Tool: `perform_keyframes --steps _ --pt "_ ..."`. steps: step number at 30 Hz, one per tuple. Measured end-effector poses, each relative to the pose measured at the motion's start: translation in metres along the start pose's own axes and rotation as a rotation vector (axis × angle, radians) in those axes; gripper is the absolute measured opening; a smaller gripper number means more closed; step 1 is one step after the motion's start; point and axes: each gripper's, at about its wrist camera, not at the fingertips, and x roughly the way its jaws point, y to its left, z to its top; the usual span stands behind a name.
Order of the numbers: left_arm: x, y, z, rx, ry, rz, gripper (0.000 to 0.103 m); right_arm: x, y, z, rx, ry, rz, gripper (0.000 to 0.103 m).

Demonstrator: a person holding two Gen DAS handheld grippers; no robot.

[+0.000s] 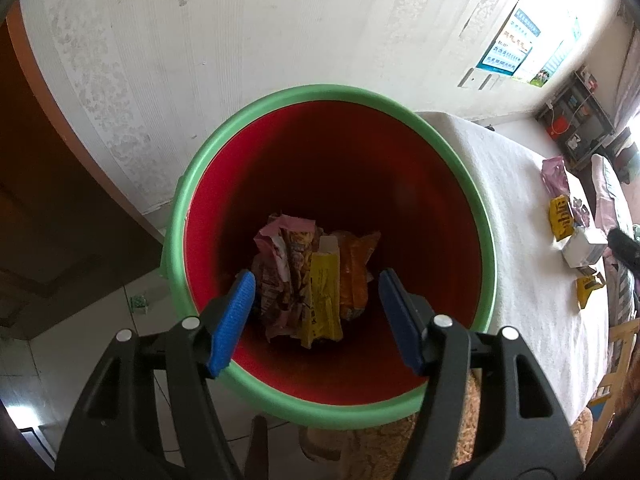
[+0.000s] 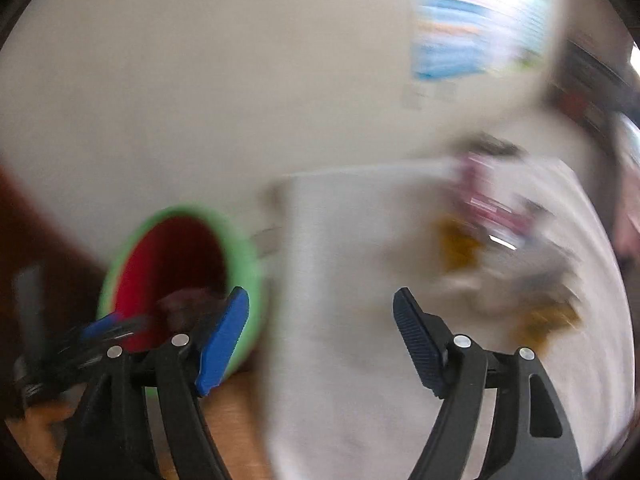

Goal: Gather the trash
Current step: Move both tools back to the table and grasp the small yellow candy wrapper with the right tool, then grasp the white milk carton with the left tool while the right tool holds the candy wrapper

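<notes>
A bin with a green rim and red inside fills the left wrist view. Crumpled snack wrappers, pink, yellow and orange, lie at its bottom. My left gripper hangs open and empty over the bin's mouth. The right wrist view is blurred by motion. My right gripper is open and empty above the white table. The bin shows there at lower left, with the left gripper over it. Blurred trash lies on the table at the right.
On the white table at the right lie a pink bag, yellow packets, a white box and another yellow wrapper. A brown door stands left. A wall poster hangs behind.
</notes>
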Motion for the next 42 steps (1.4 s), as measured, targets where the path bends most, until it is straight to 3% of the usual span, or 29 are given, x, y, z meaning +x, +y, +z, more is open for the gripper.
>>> perform_keyframes --steps 4,9,11,12,13,17,23,26,32,39,42 --pt "-0.002 -0.009 0.002 0.026 -0.004 -0.004 0.062 0.004 -0.102 -0.009 0.272 -0.020 -0.184 0.073" --pt "-0.006 -0.037 0.003 0.083 -0.010 -0.027 0.062 0.031 -0.159 -0.012 0.402 0.063 -0.237 0.073" --pt "-0.009 -0.054 0.003 0.121 -0.016 -0.047 0.062 0.047 -0.170 -0.017 0.409 0.114 -0.218 0.072" --pt "-0.011 -0.067 0.003 0.153 -0.018 -0.066 0.062 0.053 -0.174 -0.018 0.417 0.135 -0.200 0.067" --pt "-0.013 -0.078 0.003 0.181 -0.020 -0.079 0.062 0.059 -0.178 -0.020 0.428 0.156 -0.177 0.053" --pt "-0.019 -0.142 0.004 0.336 -0.037 -0.162 0.062 0.055 -0.187 -0.026 0.461 0.144 -0.077 0.033" --pt "-0.011 -0.258 -0.004 0.610 -0.037 -0.272 0.062 -0.006 -0.172 -0.065 0.392 0.071 -0.017 0.032" --pt "0.006 -0.315 -0.012 0.752 -0.010 -0.303 0.062 -0.029 -0.182 -0.098 0.445 0.066 -0.008 0.032" --pt "0.046 -0.387 -0.017 0.894 0.015 -0.244 0.069 -0.041 -0.202 -0.125 0.530 0.079 0.013 0.032" --pt "0.076 -0.422 -0.021 1.012 0.051 -0.097 0.083 -0.054 -0.219 -0.132 0.577 0.046 0.039 0.034" --pt "0.085 -0.433 -0.033 1.094 0.048 -0.043 0.084 -0.053 -0.223 -0.135 0.595 0.049 0.048 0.034"
